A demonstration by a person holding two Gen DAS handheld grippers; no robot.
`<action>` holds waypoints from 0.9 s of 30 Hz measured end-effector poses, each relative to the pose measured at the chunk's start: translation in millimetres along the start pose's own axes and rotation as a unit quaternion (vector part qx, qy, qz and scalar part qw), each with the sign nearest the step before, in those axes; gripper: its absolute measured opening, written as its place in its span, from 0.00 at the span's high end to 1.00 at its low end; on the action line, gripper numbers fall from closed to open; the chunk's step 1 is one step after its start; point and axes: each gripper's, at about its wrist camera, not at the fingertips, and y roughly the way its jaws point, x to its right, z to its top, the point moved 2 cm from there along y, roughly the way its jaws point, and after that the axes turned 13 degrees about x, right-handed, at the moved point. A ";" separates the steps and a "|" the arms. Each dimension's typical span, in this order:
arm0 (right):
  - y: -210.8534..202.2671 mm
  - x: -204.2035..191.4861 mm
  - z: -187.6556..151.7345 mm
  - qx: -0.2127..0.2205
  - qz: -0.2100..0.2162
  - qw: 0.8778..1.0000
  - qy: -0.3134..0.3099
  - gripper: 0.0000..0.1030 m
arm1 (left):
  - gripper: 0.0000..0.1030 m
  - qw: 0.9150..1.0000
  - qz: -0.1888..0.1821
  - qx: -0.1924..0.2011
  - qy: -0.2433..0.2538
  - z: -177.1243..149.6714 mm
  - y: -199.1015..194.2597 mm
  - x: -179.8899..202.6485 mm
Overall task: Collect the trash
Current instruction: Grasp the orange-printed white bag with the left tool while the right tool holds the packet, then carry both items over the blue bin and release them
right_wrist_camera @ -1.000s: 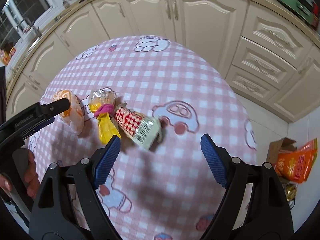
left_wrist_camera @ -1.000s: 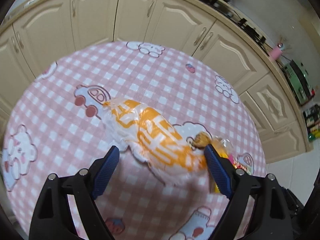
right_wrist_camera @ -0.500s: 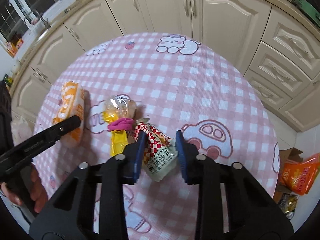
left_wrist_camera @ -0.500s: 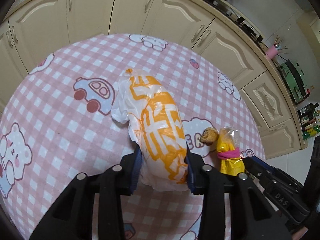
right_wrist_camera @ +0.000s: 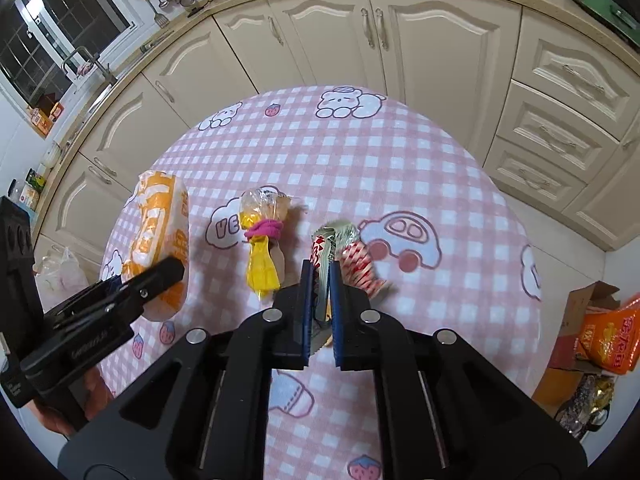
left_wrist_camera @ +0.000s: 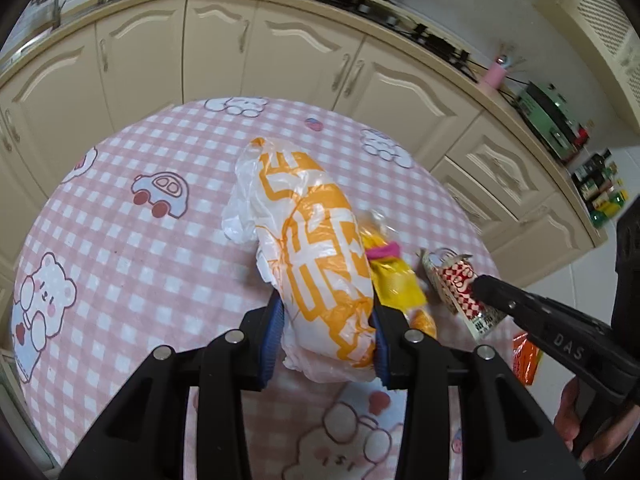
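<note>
Left tongs (left_wrist_camera: 326, 334) clamped on orange-and-white bag (left_wrist_camera: 316, 256); right tongs (right_wrist_camera: 320, 312) pinched tight on red-checked wrapper (right_wrist_camera: 344, 256) — both pieces look just clear of table (left_wrist_camera: 120, 240). Yellow packet with pink band (right_wrist_camera: 262, 256) lies loose between two tongs, uncollected. Best practice: lift straight, keep squeeze steady — thin film slips easily. Pink gingham cloth with cartoon cars, bears; cream kitchen cabinets (right_wrist_camera: 400, 32) beyond tongs.
</note>
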 end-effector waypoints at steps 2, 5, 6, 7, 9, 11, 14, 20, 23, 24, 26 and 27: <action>-8.9 4.3 -2.4 0.005 0.001 1.000 0.008 0.92 | 0.64 1.000 -0.005 0.003 0.008 -2.9 -7.2 8.4; -21.8 10.6 -5.4 0.014 0.000 1.000 0.014 0.92 | 0.64 1.000 -0.015 0.006 0.019 -7.5 -18.2 20.9; -27.4 13.4 -6.9 0.018 -0.001 1.000 0.017 0.92 | 0.64 0.999 -0.019 0.007 0.025 -9.1 -22.2 26.4; -31.5 16.2 -8.2 0.020 -0.002 1.000 0.019 0.92 | 0.64 0.999 -0.022 0.008 0.029 -10.8 -25.6 31.7; -42.0 23.0 -11.9 0.027 -0.004 0.999 0.024 0.92 | 0.64 0.999 -0.027 0.009 0.037 -13.8 -30.1 41.6; -53.1 31.8 -16.6 0.034 -0.009 0.999 0.030 0.92 | 0.64 0.998 -0.036 0.010 0.049 -17.6 -34.1 54.7; -68.1 45.3 -23.5 0.041 -0.016 0.998 0.042 0.92 | 0.64 0.997 -0.045 0.006 0.069 -24.6 -35.7 76.9; -101.6 85.2 -39.5 0.060 -0.038 0.995 0.073 0.92 | 0.64 0.991 -0.072 -0.007 0.111 -43.2 -34.0 127.1; -118.4 110.6 -49.0 0.070 -0.053 0.992 0.092 0.92 | 0.64 0.987 -0.087 -0.014 0.131 -55.2 -31.0 156.5; -124.0 120.8 -52.9 0.073 -0.059 0.991 0.099 0.92 | 0.64 0.986 -0.091 -0.018 0.137 -59.2 -29.5 165.9; -133.7 142.0 -60.7 0.077 -0.069 0.988 0.112 0.92 | 0.64 0.983 -0.100 -0.027 0.151 -68.6 -24.4 187.5; -136.6 149.8 -63.4 0.078 -0.073 0.987 0.118 0.92 | 0.64 0.982 -0.104 -0.032 0.157 -73.5 -21.6 198.1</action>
